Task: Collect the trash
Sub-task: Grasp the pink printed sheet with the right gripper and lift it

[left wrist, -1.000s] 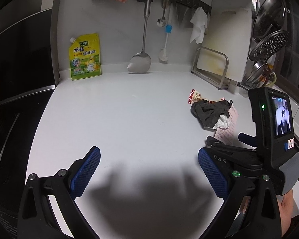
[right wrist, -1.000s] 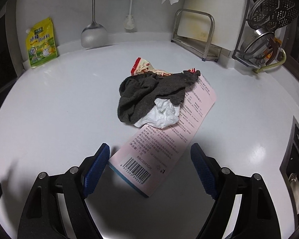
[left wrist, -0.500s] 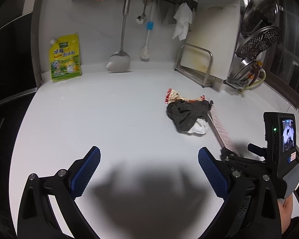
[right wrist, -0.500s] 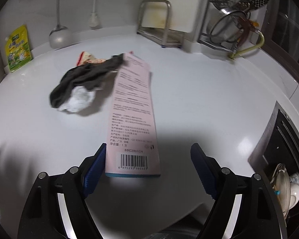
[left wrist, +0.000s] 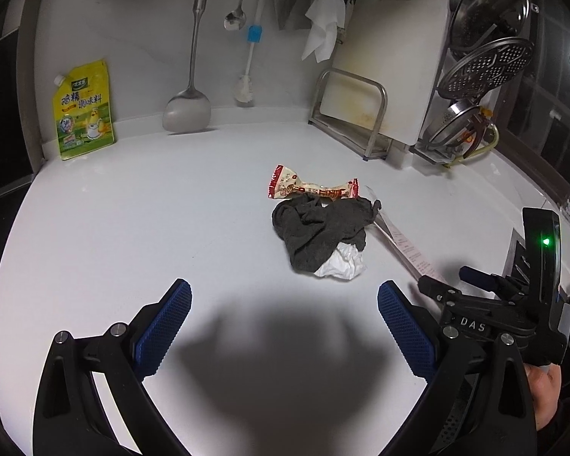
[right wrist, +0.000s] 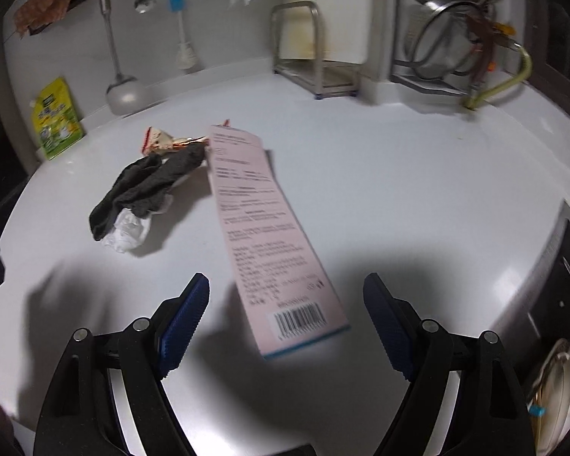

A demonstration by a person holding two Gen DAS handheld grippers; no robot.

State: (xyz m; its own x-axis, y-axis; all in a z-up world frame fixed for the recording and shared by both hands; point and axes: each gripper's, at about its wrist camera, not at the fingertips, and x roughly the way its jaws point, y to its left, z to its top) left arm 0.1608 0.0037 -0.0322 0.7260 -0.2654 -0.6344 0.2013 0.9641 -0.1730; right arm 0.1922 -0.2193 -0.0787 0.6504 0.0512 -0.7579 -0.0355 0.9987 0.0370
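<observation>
The pink carton (right wrist: 273,235) lies flat on the white counter (right wrist: 399,190), its barcode end between the right gripper (right wrist: 285,319)'s wide-apart, empty jaws — light, stiff, thin; pinch its long edges. Left gripper (left wrist: 285,326) gapes empty too.

"DAS" on right hand-held gripper (left wrist: 448,296) body; yellow pouch (left wrist: 83,110) far left: Chinese characters; pink box (right wrist: 273,235): barcode, print unreadable.

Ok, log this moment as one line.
left gripper: open, empty | right gripper: open, over pink box | dark cloth, wrapper, tissue: on counter
</observation>
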